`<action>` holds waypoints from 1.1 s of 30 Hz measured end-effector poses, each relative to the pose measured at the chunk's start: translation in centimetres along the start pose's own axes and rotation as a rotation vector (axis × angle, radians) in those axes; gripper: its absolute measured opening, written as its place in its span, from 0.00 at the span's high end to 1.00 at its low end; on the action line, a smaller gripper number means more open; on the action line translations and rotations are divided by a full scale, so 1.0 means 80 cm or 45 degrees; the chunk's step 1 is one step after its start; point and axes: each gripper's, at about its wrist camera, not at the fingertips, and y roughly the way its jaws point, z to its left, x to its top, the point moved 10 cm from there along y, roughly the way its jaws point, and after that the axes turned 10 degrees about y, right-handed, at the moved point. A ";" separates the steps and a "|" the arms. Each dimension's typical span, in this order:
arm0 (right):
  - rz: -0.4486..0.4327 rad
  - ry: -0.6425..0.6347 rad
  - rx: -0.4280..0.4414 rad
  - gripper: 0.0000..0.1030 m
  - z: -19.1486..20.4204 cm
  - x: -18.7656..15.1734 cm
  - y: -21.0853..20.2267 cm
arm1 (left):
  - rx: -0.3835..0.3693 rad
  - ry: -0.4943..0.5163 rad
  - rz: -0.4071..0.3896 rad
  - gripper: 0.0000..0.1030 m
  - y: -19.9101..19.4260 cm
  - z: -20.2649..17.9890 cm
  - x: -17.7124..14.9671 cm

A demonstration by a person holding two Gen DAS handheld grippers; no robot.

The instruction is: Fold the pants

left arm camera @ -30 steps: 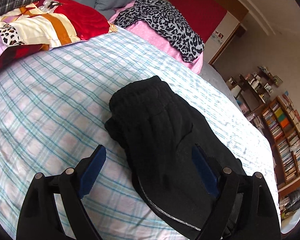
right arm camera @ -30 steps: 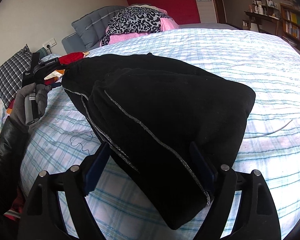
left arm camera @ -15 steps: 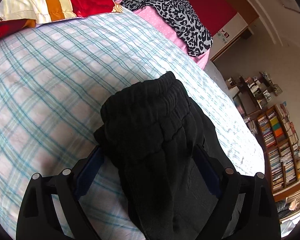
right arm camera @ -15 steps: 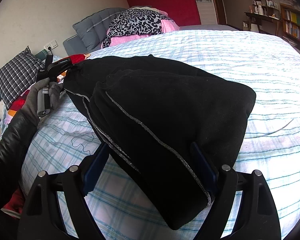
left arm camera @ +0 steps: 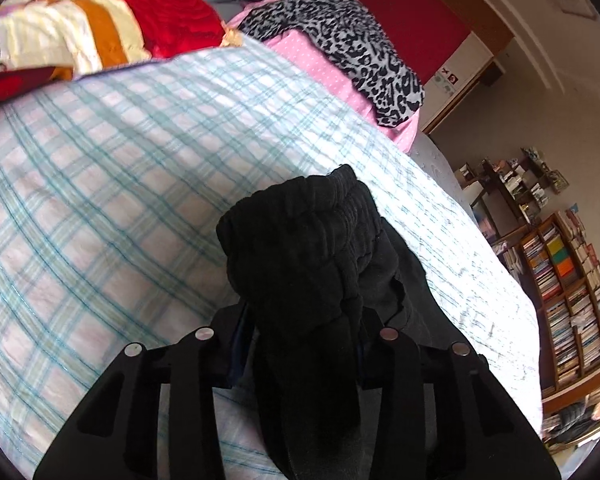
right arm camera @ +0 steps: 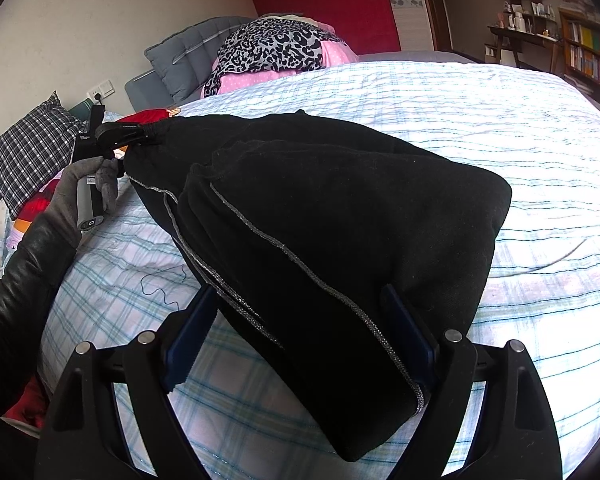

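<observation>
Black pants (right arm camera: 340, 216) with a thin silver side stripe lie folded over on the checked bedspread (right arm camera: 480, 120). In the left wrist view my left gripper (left arm camera: 300, 344) is shut on the ribbed waistband end of the pants (left arm camera: 300, 248), which bunches up between the blue pads. That gripper also shows in the right wrist view (right arm camera: 120, 136), held by a gloved hand at the far left corner of the pants. My right gripper (right arm camera: 300, 332) is open, its jaws straddling the near folded edge of the pants without pinching it.
Pillows and bedding lie at the head of the bed: a leopard-print cloth on a pink pillow (right arm camera: 272, 52), a red and patterned quilt (left arm camera: 80, 32), a checked pillow (right arm camera: 32, 148). Bookshelves (left arm camera: 568, 292) stand beyond the bed's far side.
My left gripper moved forward over the waistband end and closed on it, bunching the fabric. The right gripper stayed open and nearly still.
</observation>
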 end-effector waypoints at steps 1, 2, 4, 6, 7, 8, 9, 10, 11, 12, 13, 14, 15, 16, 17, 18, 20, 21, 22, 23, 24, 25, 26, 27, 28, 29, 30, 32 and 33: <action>0.000 0.000 -0.001 0.17 0.000 0.000 0.000 | 0.010 0.049 -0.032 0.65 -0.009 -0.011 0.003; 0.000 0.000 -0.001 0.17 0.000 0.000 0.000 | 0.012 0.092 -0.061 0.68 -0.017 -0.022 0.007; 0.000 0.001 0.001 0.17 0.000 0.000 0.000 | 0.008 0.167 -0.122 0.70 -0.037 -0.048 0.013; -0.002 0.003 0.003 0.17 0.001 0.000 0.000 | 0.004 0.245 -0.176 0.72 -0.057 -0.075 0.016; -0.003 0.005 0.005 0.17 0.001 0.001 0.000 | -0.001 0.285 -0.203 0.72 -0.068 -0.091 0.016; -0.005 0.007 0.007 0.17 0.001 0.001 0.000 | -0.007 0.323 -0.228 0.72 -0.078 -0.107 0.015; -0.006 0.009 0.009 0.17 0.001 0.001 0.000 | -0.013 0.360 -0.252 0.72 -0.087 -0.123 0.015; -0.008 0.012 0.012 0.17 0.001 0.002 0.000 | -0.026 0.399 -0.276 0.72 -0.097 -0.141 0.013; -0.009 0.014 0.016 0.17 0.001 0.002 0.000 | -0.040 0.438 -0.297 0.72 -0.107 -0.160 0.012; -0.011 0.017 0.019 0.17 0.001 0.002 0.000 | -0.049 0.481 -0.318 0.72 -0.116 -0.178 0.009; -0.013 0.020 0.022 0.17 0.001 0.003 0.000 | -0.060 0.519 -0.333 0.72 -0.123 -0.196 0.006; -0.014 0.022 0.025 0.17 0.001 0.003 -0.001 | -0.074 0.556 -0.348 0.72 -0.131 -0.214 0.001; -0.016 0.025 0.028 0.17 0.001 0.003 -0.001 | -0.086 0.591 -0.358 0.72 -0.137 -0.231 -0.004; -0.018 0.028 0.033 0.17 0.001 0.003 -0.001 | -0.095 0.624 -0.369 0.72 -0.143 -0.248 -0.010; -0.020 0.031 0.037 0.17 0.001 0.003 -0.001 | -0.103 0.653 -0.379 0.72 -0.149 -0.264 -0.017; -0.022 0.035 0.042 0.17 0.001 0.004 -0.001 | -0.113 0.681 -0.387 0.72 -0.153 -0.280 -0.026; -0.025 0.041 0.051 0.17 0.001 0.004 -0.001 | -0.123 0.740 -0.400 0.73 -0.160 -0.310 -0.044; -0.027 0.044 0.055 0.17 0.001 0.004 -0.002 | -0.126 0.769 -0.407 0.73 -0.163 -0.324 -0.054; -0.030 0.047 0.061 0.17 0.001 0.004 -0.003 | -0.126 0.803 -0.417 0.73 -0.164 -0.339 -0.065; -0.033 0.052 0.070 0.17 0.000 0.005 -0.004 | -0.123 0.838 -0.426 0.73 -0.165 -0.353 -0.076; -0.037 0.060 0.084 0.17 0.000 0.005 -0.006 | -0.116 0.879 -0.435 0.73 -0.164 -0.367 -0.088; -0.041 0.071 0.103 0.17 0.000 0.006 -0.009 | -0.109 0.916 -0.440 0.73 -0.162 -0.379 -0.100; -0.045 0.087 0.127 0.17 -0.002 0.006 -0.013 | -0.105 0.951 -0.437 0.73 -0.160 -0.390 -0.113; -0.051 0.110 0.153 0.17 -0.004 0.007 -0.017 | -0.100 0.982 -0.432 0.73 -0.156 -0.400 -0.126; -0.058 0.137 0.181 0.17 -0.007 0.009 -0.023 | -0.094 1.006 -0.425 0.73 -0.151 -0.407 -0.138; -0.066 0.165 0.212 0.17 -0.010 0.010 -0.029 | -0.091 1.025 -0.415 0.73 -0.146 -0.413 -0.150; -0.076 0.194 0.243 0.17 -0.013 0.011 -0.036 | -0.089 1.044 -0.405 0.73 -0.140 -0.417 -0.161; -0.101 0.242 0.288 0.17 -0.023 0.014 -0.051 | -0.070 1.087 -0.395 0.73 -0.129 -0.425 -0.183; -0.119 0.257 0.293 0.17 -0.028 0.014 -0.058 | -0.051 1.118 -0.401 0.73 -0.125 -0.428 -0.193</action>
